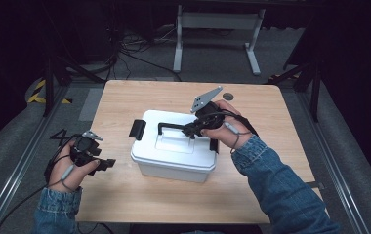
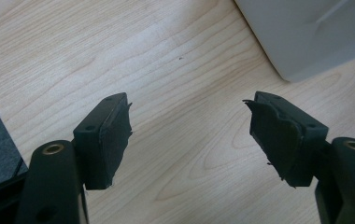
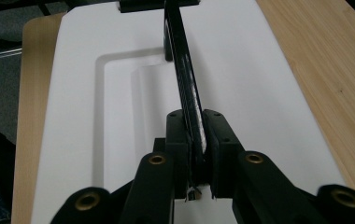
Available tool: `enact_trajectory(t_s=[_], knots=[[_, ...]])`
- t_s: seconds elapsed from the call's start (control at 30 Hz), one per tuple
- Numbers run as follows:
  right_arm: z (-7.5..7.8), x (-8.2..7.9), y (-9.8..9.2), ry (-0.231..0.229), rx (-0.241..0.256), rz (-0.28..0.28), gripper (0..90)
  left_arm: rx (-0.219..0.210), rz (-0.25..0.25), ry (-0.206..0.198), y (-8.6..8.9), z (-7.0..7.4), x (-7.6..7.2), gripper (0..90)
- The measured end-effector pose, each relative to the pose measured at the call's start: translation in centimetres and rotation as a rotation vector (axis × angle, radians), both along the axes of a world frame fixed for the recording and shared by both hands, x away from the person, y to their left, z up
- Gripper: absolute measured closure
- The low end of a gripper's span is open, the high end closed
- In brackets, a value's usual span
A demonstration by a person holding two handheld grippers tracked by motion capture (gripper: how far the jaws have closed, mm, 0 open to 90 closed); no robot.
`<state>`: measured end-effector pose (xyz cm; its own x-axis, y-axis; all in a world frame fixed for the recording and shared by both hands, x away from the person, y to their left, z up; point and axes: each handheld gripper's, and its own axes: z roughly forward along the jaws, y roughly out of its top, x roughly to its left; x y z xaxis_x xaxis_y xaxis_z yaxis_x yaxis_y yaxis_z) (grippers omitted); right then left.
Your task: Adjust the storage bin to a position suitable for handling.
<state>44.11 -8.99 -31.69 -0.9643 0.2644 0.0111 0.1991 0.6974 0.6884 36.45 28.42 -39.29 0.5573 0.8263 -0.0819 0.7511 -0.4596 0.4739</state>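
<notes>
Storage box (image 1: 174,151), white with a flat lid, sits about mid-table, its long axis running left to right across the table (image 1: 125,195) and turned slightly so its right end lies a little nearer than a square setting would give. One black carry handle (image 1: 174,127) stands raised over the lid's recessed panel, its bar following the same long axis. Two black latches show in the high view, one at the left end (image 1: 137,129) and one at the right end (image 1: 214,145).

Right tongs (image 1: 193,130) come in from the right side over the lid and are clenched on the handle bar; in the right gripper view the handle (image 3: 185,79) runs straight away from the tongs (image 3: 198,140), pinched between both pads with the white lid (image 3: 259,84) beneath.

Left tongs (image 1: 106,164) rest low at the near left, just beside the box's left end without touching it. Their jaws stand wide apart with nothing between them, bare wood below (image 2: 189,135), and a corner of the box (image 2: 306,32) shows at the upper right.
</notes>
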Motion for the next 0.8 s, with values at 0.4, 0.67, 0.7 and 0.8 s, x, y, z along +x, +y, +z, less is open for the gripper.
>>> enact_trajectory(t_s=[0.4,0.67,0.7,0.8], knots=[[0.08,0.20,-0.13,0.013,0.009,0.043,83.0,0.003,-0.017,0.005,-0.05,-0.04,0.03,29.5],[0.46,0.22,-0.09,-0.003,0.025,0.071,83.6,0.002,-0.011,0.006,-0.15,-0.09,-0.04,29.5],[0.51,0.20,-0.07,-0.004,0.028,0.070,83.7,0.002,-0.012,0.007,-0.15,-0.09,-0.04,29.5],[0.81,0.19,-0.08,-0.006,0.039,0.078,84.0,0.003,-0.013,0.007,-0.15,-0.09,0.00,29.5]])
